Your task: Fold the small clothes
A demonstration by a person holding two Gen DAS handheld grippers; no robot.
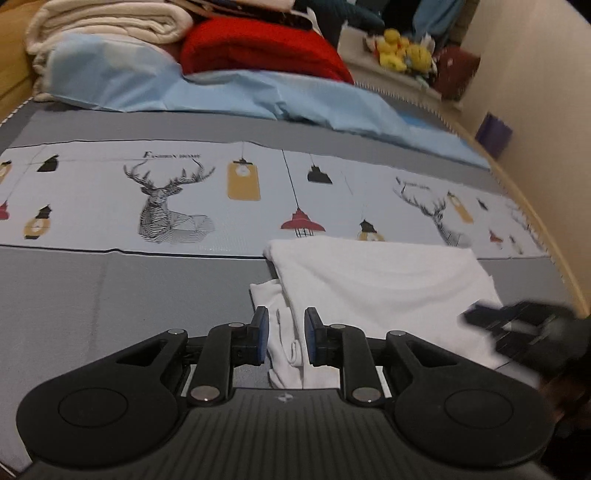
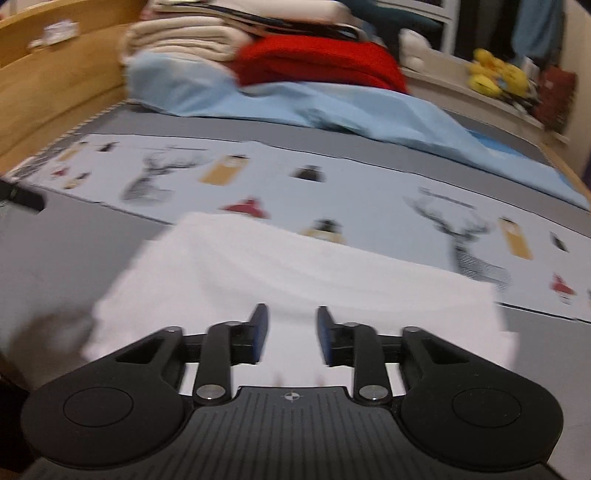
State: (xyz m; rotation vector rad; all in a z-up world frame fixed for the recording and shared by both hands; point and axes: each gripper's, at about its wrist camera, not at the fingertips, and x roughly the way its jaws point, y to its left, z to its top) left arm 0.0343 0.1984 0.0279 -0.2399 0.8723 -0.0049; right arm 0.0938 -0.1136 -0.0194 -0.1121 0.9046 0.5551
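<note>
A white garment (image 1: pixel 380 288) lies folded into a rough rectangle on the grey bed cover (image 1: pixel 110 302), with a narrow sleeve part (image 1: pixel 280 332) sticking out at its left edge. My left gripper (image 1: pixel 286 321) hovers over that sleeve part with its blue pads apart and nothing pinched between them. At the right edge of the left wrist view, my right gripper (image 1: pixel 517 321) shows as a blurred black shape over the garment's right side. In the right wrist view the right gripper (image 2: pixel 291 317) stands open above the white garment (image 2: pixel 295 266), holding nothing.
A printed band with deer and lamps (image 1: pixel 166 199) crosses the bed behind the garment. Further back lie a light blue sheet (image 1: pixel 229 92), a red blanket (image 1: pixel 258 48) and cream blankets (image 1: pixel 107 22). Yellow plush toys (image 1: pixel 402 51) sit on a shelf. A wooden bed frame (image 2: pixel 55 85) rises left; a wall (image 1: pixel 535 92) stands right.
</note>
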